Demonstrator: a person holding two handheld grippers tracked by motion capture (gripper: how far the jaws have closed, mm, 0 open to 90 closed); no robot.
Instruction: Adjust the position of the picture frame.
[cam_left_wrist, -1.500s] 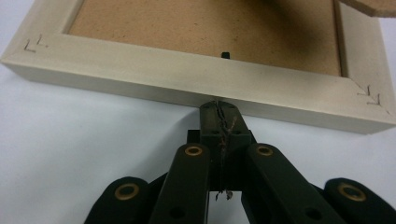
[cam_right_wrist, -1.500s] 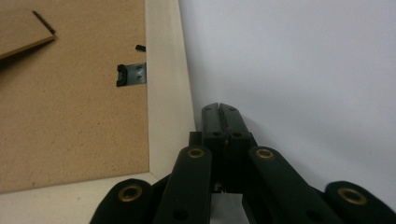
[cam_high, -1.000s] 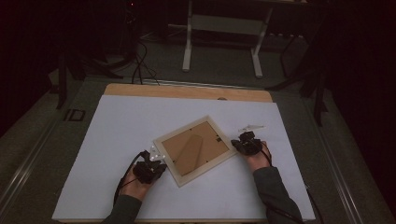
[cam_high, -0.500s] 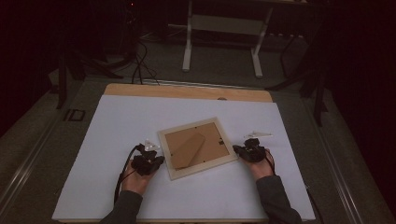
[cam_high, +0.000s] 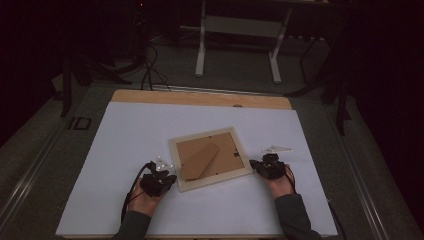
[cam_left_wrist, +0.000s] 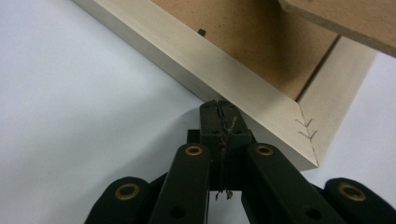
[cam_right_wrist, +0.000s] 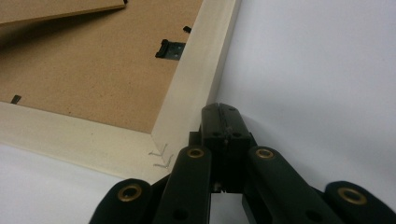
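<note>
White table sheet (cam_high: 125, 150), dark room. High view: picture frame (cam_high: 210, 159) lies face-down mid-table, left gripper (cam_high: 159, 181) at its near-left corner, right gripper (cam_high: 267, 167) at its right edge. Left gripper view: jaws pressed together, empty, tips against frame rail. Right gripper view: jaws together, empty, beside frame corner

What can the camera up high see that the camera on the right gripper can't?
The high view alone takes in the whole white table, both hands, the left gripper and a metal stand's legs behind the table. The right gripper view alone reveals a small black metal hanger clip and corner staples. Both show the pale wooden picture frame lying face down, and the right gripper, shut.
</note>
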